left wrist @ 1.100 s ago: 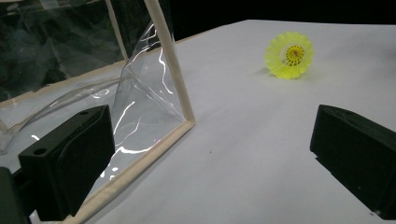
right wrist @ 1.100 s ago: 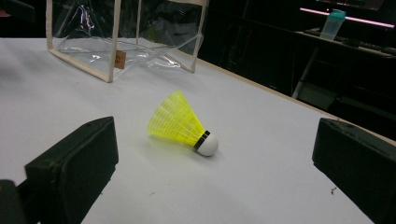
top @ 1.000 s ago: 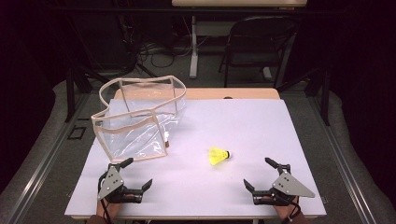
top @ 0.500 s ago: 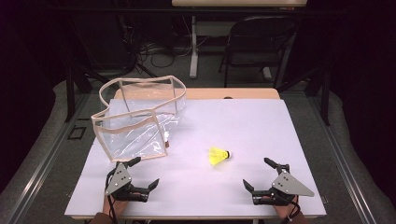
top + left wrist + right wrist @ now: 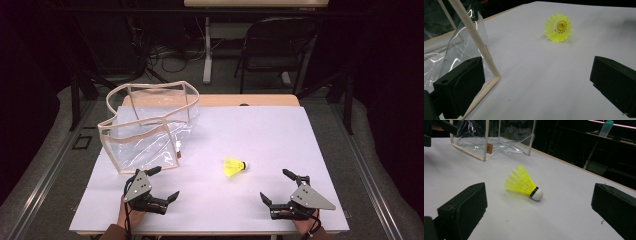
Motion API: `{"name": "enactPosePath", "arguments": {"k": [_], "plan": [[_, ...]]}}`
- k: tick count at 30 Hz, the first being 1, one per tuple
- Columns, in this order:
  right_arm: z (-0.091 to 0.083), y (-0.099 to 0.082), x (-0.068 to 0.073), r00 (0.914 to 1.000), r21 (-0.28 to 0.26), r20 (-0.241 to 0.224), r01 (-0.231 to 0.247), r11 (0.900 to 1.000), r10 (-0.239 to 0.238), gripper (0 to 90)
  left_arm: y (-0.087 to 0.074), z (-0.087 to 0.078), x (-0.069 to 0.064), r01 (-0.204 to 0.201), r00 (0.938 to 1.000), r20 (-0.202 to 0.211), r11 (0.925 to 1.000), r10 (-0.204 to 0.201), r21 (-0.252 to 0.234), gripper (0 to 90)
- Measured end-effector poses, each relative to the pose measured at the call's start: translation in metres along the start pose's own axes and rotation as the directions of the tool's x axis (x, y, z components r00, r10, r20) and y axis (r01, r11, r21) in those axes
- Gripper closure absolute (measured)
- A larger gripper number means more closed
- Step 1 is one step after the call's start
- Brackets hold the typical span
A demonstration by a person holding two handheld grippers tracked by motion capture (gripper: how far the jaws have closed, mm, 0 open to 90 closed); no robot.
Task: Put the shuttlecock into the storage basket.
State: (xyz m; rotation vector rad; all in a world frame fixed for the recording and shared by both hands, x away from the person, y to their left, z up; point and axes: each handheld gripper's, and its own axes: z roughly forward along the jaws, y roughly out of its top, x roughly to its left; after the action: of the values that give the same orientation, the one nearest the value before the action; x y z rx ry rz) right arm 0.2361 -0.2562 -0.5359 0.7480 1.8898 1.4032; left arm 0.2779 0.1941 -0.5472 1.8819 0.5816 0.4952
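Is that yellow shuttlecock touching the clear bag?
Apart. In the high view, bare white table lies between the shuttlecock and the clear bag; the right gripper view shows the same gap.

Left black two-jaw gripper (image 5: 164,184): shifted forward and rightward over the white table sheet (image 5: 260,130) from its spot at the near left edge a second ago, now closer to the clear plastic bag with beige trim (image 5: 150,127), jaws turned more toward the yellow plastic shuttlecock (image 5: 234,167).

Table (image 5: 280,130): shuttlecock (image 5: 234,167), clear bag (image 5: 150,132)
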Motion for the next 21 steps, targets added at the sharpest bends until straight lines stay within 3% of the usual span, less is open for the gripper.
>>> {"name": "enactPosePath", "arguments": {"k": [21], "plan": [[0.0,-0.001,-0.001,1.0,0.01,-0.003,-0.007,0.9999,0.007,0.0,0.019,0.027,-0.004,-0.047,0.9972,0.059,0.9988,0.046,0.013,0.0]]}}
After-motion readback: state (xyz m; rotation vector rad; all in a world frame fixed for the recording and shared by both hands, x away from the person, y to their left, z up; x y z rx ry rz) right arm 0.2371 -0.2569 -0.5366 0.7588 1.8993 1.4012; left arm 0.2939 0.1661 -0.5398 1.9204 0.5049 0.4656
